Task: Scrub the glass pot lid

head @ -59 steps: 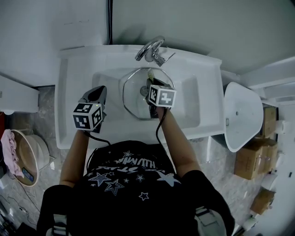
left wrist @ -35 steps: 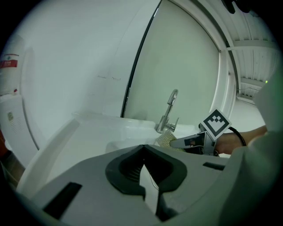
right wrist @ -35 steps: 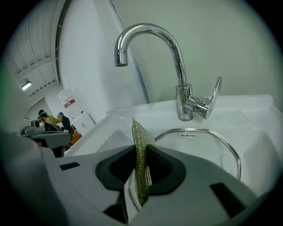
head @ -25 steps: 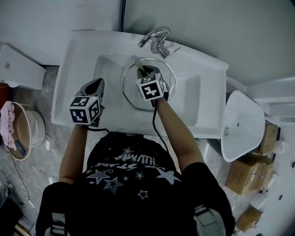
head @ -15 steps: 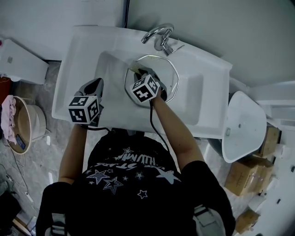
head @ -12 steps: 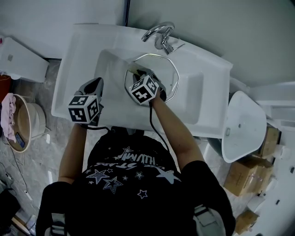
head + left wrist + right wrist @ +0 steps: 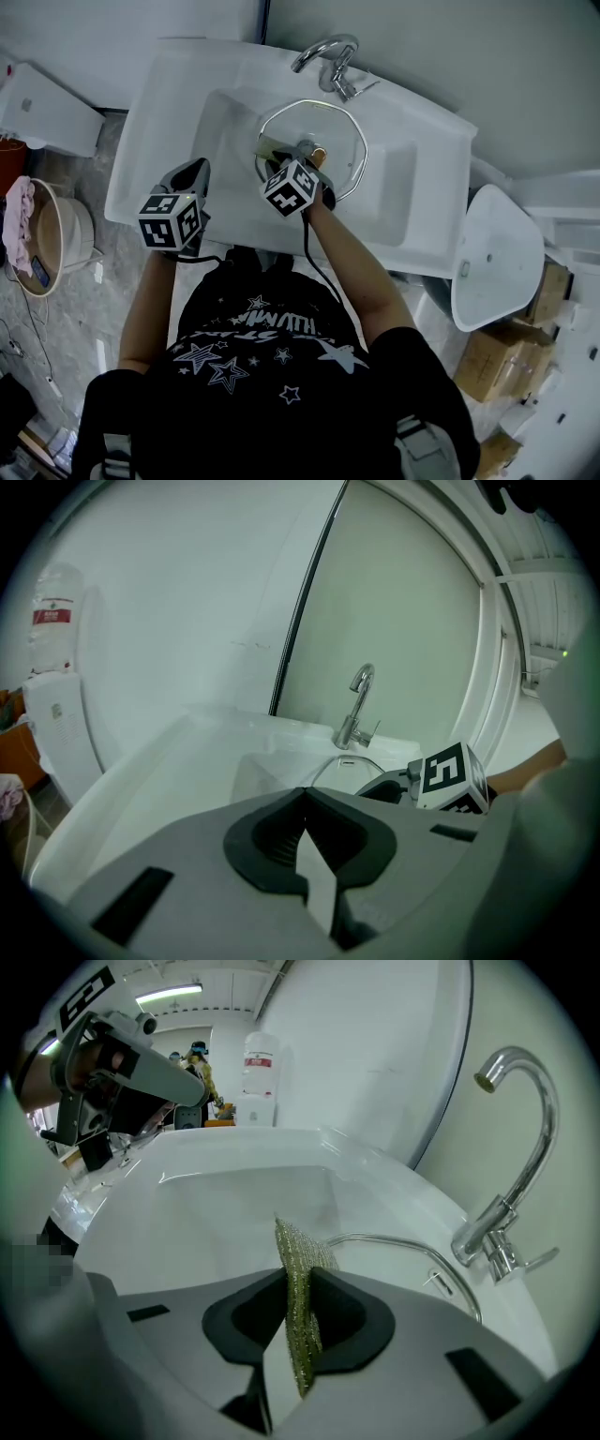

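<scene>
— White sink (image 7: 412, 187) under a faucet (image 7: 328, 58); where is the glass pot lid (image 7: 342, 141)?

— Lying flat in the basin, just below the spout.

— What has changed?

— The right gripper (image 7: 298, 1279), its fingers clamped on a green scouring pad (image 7: 295, 1241), has slid from the lid's middle to its left rim. Scrubbing looks under way, with more glass probably left to cover.

— And the left gripper (image 7: 305, 803)?

— Fingers together on nothing. It has stayed over the sink's front-left edge, so nothing steadies the lid.
</scene>
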### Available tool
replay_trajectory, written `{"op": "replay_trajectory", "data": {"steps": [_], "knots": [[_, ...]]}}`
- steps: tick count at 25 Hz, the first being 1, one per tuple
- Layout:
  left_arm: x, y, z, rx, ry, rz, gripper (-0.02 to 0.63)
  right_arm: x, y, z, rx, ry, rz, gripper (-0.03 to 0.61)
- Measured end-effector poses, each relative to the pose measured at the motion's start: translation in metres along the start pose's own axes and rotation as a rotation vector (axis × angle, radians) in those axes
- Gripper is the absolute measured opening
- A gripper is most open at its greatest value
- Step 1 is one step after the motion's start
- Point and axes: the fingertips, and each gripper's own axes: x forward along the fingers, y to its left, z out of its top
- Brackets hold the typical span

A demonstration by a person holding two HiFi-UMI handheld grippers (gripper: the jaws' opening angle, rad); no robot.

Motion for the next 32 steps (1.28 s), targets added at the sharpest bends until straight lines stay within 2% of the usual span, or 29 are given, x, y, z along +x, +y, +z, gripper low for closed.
{"op": "replay_trajectory", "data": {"steps": [9, 22, 32], "knots": [[-0.016, -0.002, -0.012, -0.005, 0.004, 0.014, 0.008, -0.001, 0.038, -0.016, 0.002, 0.021, 0.065, 0.072], [-0.020, -0.012, -0.017, -0.014, 0.001, 0.016, 0.008, -0.007, 0.063, -0.041, 0.078, 0.054, 0.155, 0.072], [-0.019, -0.019, -0.015, -0.004, -0.003, 0.007, 0.008, -0.027, 0.055, -0.018, 0.244, -0.094, 0.164, 0.071]]}}
